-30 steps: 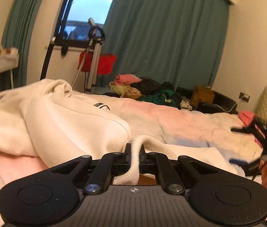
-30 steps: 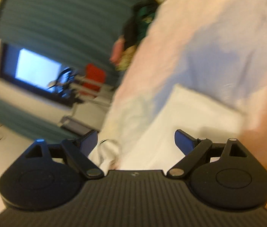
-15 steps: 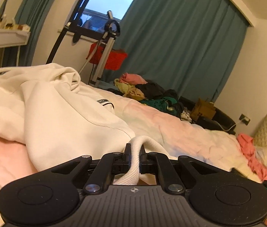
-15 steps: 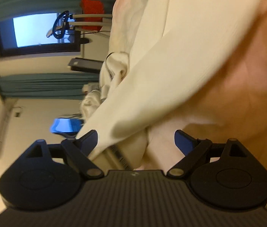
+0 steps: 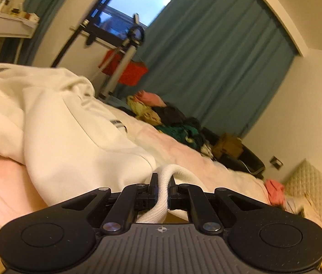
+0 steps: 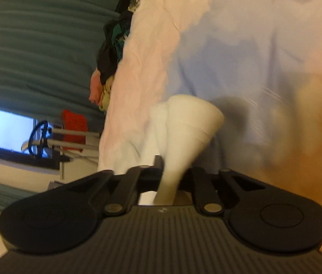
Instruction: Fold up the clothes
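Note:
A white hoodie (image 5: 69,141) lies spread on the bed, with its bulk to the left in the left wrist view. My left gripper (image 5: 162,182) is shut on its ribbed hem (image 5: 176,171), which loops up between the jaws. My right gripper (image 6: 172,171) is shut on another part of the white hoodie (image 6: 190,123), which fans out above the jaws. The right wrist view is rolled sideways and blurred.
The bed (image 5: 206,159) has a pale pink and blue cover (image 6: 240,34). A pile of mixed clothes (image 5: 172,121) lies at its far side by the teal curtain (image 5: 218,64). A red bag (image 5: 126,70) hangs on a stand. A quilted pillow (image 5: 314,187) sits at right.
My right gripper was open and moving over the hoodie; it has now shut on the fabric. My left gripper kept its grip and tilted, shifting the view.

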Motion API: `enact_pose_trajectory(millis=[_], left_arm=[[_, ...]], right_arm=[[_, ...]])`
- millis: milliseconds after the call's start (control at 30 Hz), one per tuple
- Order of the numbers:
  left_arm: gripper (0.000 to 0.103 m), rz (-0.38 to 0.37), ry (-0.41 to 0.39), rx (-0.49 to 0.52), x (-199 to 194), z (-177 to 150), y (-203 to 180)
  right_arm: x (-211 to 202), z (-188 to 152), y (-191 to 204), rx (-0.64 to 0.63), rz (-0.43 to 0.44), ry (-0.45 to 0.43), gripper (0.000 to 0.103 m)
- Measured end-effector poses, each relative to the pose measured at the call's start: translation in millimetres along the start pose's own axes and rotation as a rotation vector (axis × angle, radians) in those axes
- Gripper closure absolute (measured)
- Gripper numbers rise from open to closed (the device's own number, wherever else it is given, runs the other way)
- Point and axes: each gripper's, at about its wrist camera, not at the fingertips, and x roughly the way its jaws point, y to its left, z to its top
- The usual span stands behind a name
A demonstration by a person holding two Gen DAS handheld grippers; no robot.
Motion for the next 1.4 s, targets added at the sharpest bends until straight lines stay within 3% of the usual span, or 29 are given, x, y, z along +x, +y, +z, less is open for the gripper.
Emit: enact_pose_trajectory(millis=[100,200,267,333,367,400,500,567,600,667,733,800,900,1133,1300,1400], left_arm=[[0.096,-0.008,0.087,0.013,21,-18,-5],[0.096,-0.007,0.145,0.008,47,-31,-9],[0.095,-0.034,0.134,0.039,64,-34,-18],[0.093,-0.060,0.134,0.084,84,-38,-30],[0.093,-0.073,0.136,0.107,94,-41,-36],[0.092,-0.086,0.139,0.131,104,-43,-43],[0.091,-0.069,0.184,0.147,133,-61,-49],[0.089,-0.059,0.232,0.149,145,-73,-44],[0.088,-0.059,0.247,0.155,148,-76,-42],[0.086,-0.071,0.255,0.167,146,-78,-40],[0.074,-0.074,0.261,0.166,141,-76,-40],[0.044,-0.070,0.264,0.146,138,-71,-40],[0.029,-0.042,0.258,0.101,127,-63,-36],[0.024,0.086,0.254,-0.051,80,-31,-5],[0.018,0.323,0.241,-0.243,52,9,57],[0.018,0.453,0.228,-0.420,37,29,106]], right_arm=[[7,21,22,-0.021,0.071,-0.033,0.097],[-3,38,48,-0.110,0.268,-0.096,0.097],[-29,46,63,-0.266,0.381,-0.207,0.097],[-55,54,66,-0.406,0.399,-0.328,0.097],[-63,61,58,-0.414,0.368,-0.368,0.097],[-63,71,42,-0.380,0.277,-0.365,0.097],[-52,104,-17,-0.238,-0.076,-0.289,0.096],[-37,116,-67,-0.101,-0.268,-0.162,0.096],[-35,117,-83,-0.037,-0.281,-0.136,0.096],[-39,115,-102,0.077,-0.216,-0.136,0.096],[-41,113,-87,0.018,-0.208,-0.162,0.095],[-41,112,-72,-0.051,-0.213,-0.183,0.095],[-39,115,-70,-0.064,-0.221,-0.181,0.095],[-34,120,-65,-0.094,-0.239,-0.175,0.096],[-32,123,-61,-0.110,-0.240,-0.177,0.096],[-30,124,-61,-0.117,-0.245,-0.182,0.097]])
